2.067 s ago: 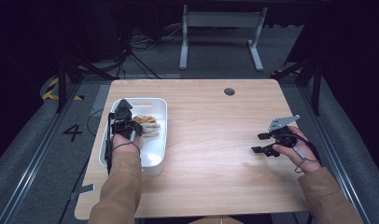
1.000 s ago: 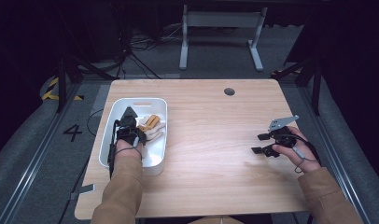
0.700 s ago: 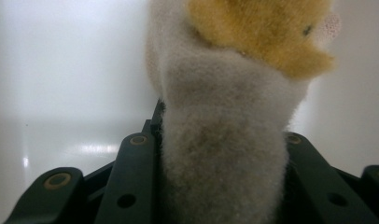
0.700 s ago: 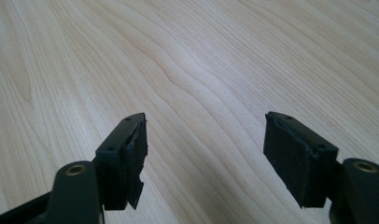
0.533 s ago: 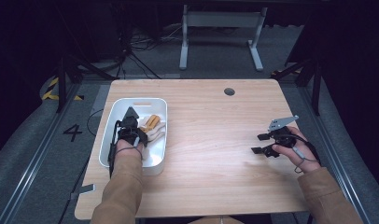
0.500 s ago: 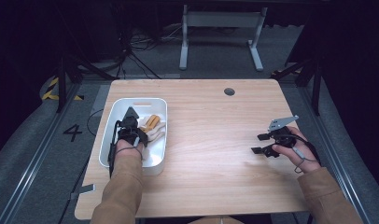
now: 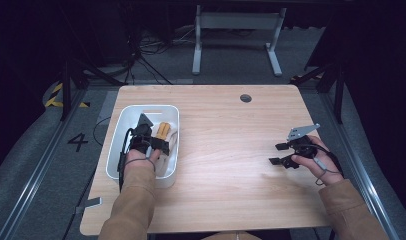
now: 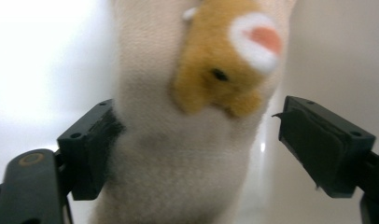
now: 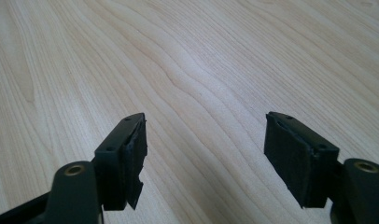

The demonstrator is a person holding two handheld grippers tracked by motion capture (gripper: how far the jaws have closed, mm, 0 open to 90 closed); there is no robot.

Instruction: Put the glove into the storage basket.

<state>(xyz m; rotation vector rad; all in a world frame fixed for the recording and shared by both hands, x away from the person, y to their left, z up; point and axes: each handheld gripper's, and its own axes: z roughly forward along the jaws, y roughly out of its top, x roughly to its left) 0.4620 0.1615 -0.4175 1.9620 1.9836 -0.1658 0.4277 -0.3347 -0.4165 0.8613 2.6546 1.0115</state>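
Since two seconds ago, the left gripper (image 7: 150,141) has edged forward inside the white tub (image 7: 120,150), while the right gripper (image 7: 286,152) stays put. Most of the soft toy (image 8: 192,116) is cut off; it sits between the spread left fingers (image 8: 92,144), touching one. Right fingers (image 9: 124,158) gape empty over the desk (image 7: 231,150).

table (image 7: 231,145) – pale matt wood | tub (image 7: 122,137) – glossy white plastic | toy (image 8: 192,116) – fuzzy plush
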